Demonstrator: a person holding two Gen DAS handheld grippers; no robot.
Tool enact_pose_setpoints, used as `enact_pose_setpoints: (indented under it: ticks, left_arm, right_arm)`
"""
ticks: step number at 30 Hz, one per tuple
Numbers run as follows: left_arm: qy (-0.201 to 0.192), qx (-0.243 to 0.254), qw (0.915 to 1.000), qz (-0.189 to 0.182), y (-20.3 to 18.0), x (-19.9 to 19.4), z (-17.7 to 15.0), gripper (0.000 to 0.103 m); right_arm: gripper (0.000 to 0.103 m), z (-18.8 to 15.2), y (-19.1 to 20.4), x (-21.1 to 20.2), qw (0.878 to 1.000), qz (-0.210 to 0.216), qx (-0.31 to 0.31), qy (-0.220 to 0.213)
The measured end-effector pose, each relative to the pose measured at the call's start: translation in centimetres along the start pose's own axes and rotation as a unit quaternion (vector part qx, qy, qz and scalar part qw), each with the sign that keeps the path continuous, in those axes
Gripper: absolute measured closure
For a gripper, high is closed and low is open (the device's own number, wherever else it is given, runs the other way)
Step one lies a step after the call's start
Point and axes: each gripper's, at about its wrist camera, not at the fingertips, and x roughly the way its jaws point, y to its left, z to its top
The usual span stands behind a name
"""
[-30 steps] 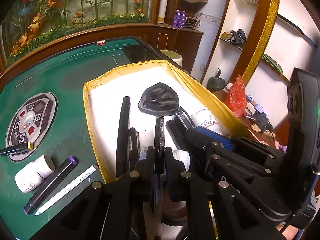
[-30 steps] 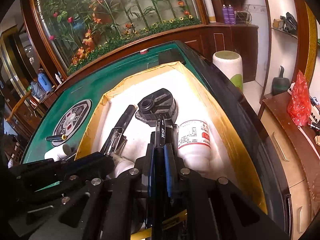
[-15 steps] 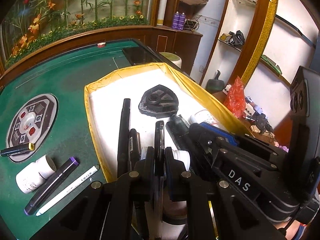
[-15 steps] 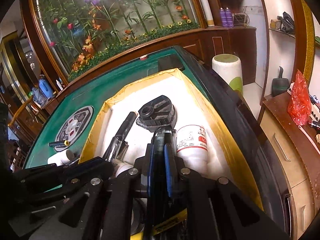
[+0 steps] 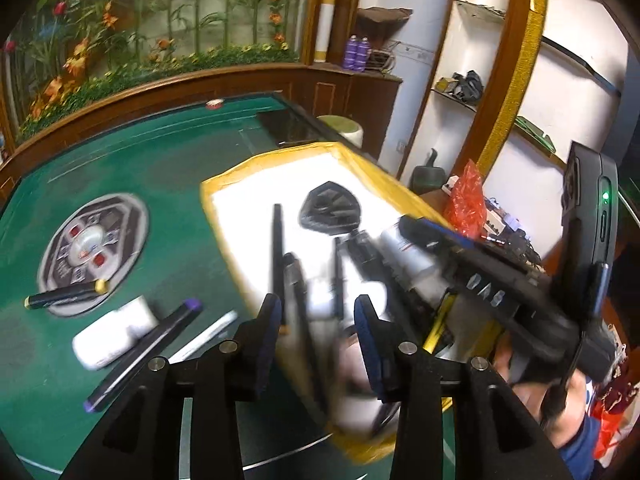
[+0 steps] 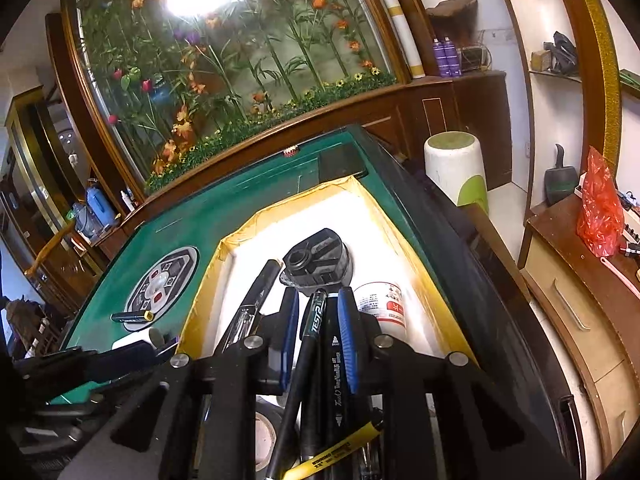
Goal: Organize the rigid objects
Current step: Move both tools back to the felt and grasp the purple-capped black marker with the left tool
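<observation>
Over the yellow-rimmed tray point(image 6: 434, 276) on the green bench point(image 5: 168, 168), both the left hand-held gripper point(image 5: 316, 312) and the right hand-held gripper point(image 6: 318, 300) are opening, pads clear of the black markers point(image 6: 320, 320) lying inside.

Both my claws let go over the tray

My left gripper point(image 5: 316, 312), a second ago clamped on a black pen, is opening with a clear gap between its pads; it has lifted away and that view now smears. My right gripper point(image 6: 318, 316) is opening too, and the black marker point(image 6: 334, 364) it pinched now lies loose between its blue pads point(image 6: 347, 340) beside the TEST2 pen point(image 6: 308, 344).
</observation>
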Motion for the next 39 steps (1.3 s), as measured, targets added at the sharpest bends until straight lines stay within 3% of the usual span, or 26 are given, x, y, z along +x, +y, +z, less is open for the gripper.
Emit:
enact_pose_setpoints:
  ticks: [5, 9, 13, 16, 18, 27, 30, 39]
  left_arm:
    - [0.013, -0.013, 0.9998, 0.012, 5.7, -2.2, -1.5, 0.063]
    - [0.015, -0.018, 0.9986, 0.047, 10.4, -3.6, -3.3, 0.063]
    - [0.040, 0.003, 0.9983, 0.042, 11.7, -2.5, -4.3, 0.066]
    - [0.058, 0.018, 0.9970, 0.047, 11.7, -0.9, -4.4, 0.087]
    - [0.073, 0.028, 0.9954, 0.055, 11.5, 0.2, -4.2, 0.092]
    - [0.087, 0.062, 0.9907, 0.085, 11.7, 2.6, -2.6, 0.091]
    - [0.092, 0.077, 0.9890, 0.087, 11.7, 3.2, -2.2, 0.085]
    - [0.098, 0.062, 0.9882, 0.100, 12.6, 4.3, -2.2, 0.078]
  right_arm:
    - [0.083, 0.0, 0.3, -0.4, 1.000, 0.005, -0.003, -0.009]
    - [0.081, -0.1, 0.4, -0.4, 1.000, 0.005, -0.005, -0.010]
    - [0.081, -0.1, 0.4, -0.4, 1.000, 0.006, -0.004, -0.012]
    - [0.081, -0.1, 0.4, -0.4, 1.000, 0.006, -0.004, -0.011]
    - [0.081, -0.1, 0.4, -0.4, 1.000, 0.006, -0.004, -0.010]
    - [0.081, -0.1, 0.6, -0.7, 1.000, 0.018, -0.003, -0.009]
    - [0.081, -0.1, 0.7, -0.7, 1.000, 0.019, -0.003, -0.009]
    - [0.081, -0.1, 1.0, -0.8, 1.000, 0.020, -0.012, -0.015]
